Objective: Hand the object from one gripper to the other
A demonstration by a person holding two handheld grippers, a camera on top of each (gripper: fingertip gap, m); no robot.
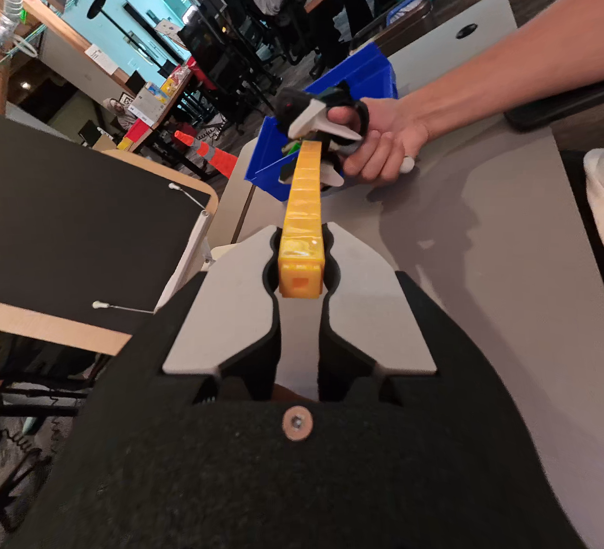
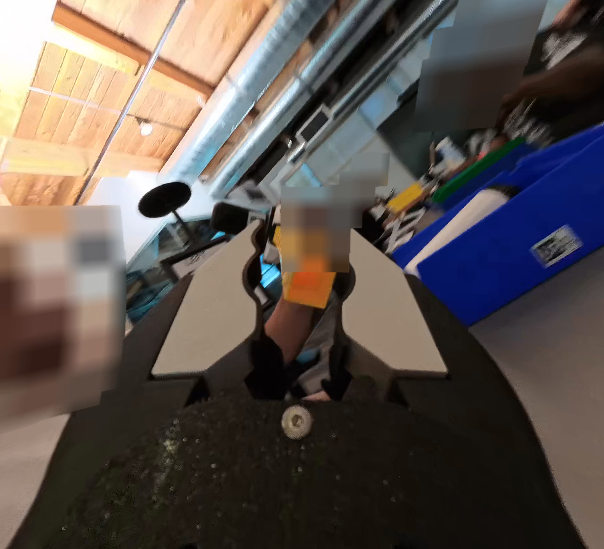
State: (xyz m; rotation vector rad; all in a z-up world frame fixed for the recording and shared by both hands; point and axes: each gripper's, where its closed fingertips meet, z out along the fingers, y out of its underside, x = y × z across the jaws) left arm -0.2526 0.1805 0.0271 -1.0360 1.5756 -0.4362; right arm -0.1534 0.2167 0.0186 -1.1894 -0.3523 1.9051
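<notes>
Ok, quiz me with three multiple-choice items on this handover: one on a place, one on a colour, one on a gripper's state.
1. Where is the blue bin? A on the grey table beyond the right gripper; B on the floor; C on a chair.
2. The bar is which colour? A green; B yellow; C red.
3. The left gripper is: A open, empty; B out of view; C shut on the bar.
1 A, it sits on the table behind that gripper; 2 B, yellow along its length; 3 C, both fingers press its near end.
</notes>
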